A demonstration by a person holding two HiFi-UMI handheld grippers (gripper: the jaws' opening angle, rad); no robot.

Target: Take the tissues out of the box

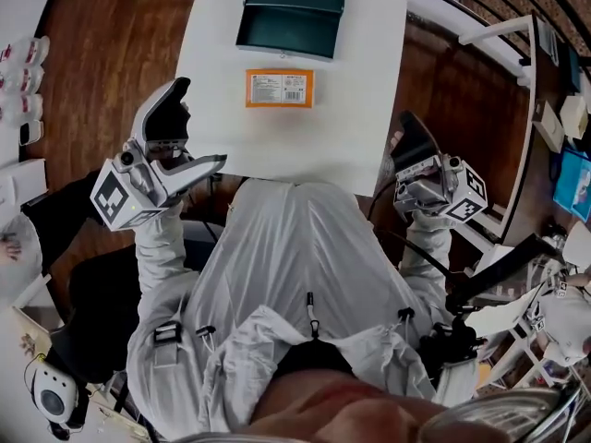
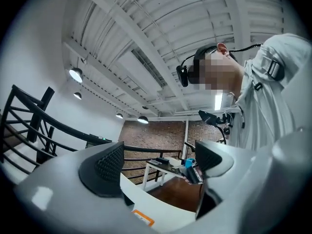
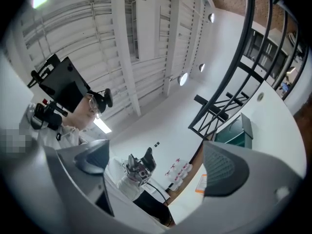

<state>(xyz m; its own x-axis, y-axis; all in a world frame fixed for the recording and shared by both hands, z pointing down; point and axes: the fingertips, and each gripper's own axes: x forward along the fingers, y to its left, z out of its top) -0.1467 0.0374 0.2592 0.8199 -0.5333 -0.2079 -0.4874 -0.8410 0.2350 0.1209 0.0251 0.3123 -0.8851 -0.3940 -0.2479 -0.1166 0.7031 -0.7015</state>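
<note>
A dark green box [image 1: 294, 12] stands at the far side of the white table [image 1: 360, 109], and it also shows in the right gripper view as the box [image 3: 234, 130]. An orange tissue pack [image 1: 279, 88] lies flat in front of it, apart from both grippers. My left gripper [image 1: 203, 121] is raised over the table's near left corner, tilted upward, jaws open and empty. My right gripper [image 1: 413, 135] is held up at the near right edge. Its own view shows the right gripper [image 3: 158, 165] open with nothing between the pads. The tissue pack [image 2: 144, 217] peeks in low in the left gripper view.
A person in a white suit sits at the table's near edge. A black chair [image 1: 88, 289] is at the left, and several small bottles [image 1: 23, 72] stand further left. A white bench and shelves [image 1: 517, 109] line the right. Wooden floor surrounds the table.
</note>
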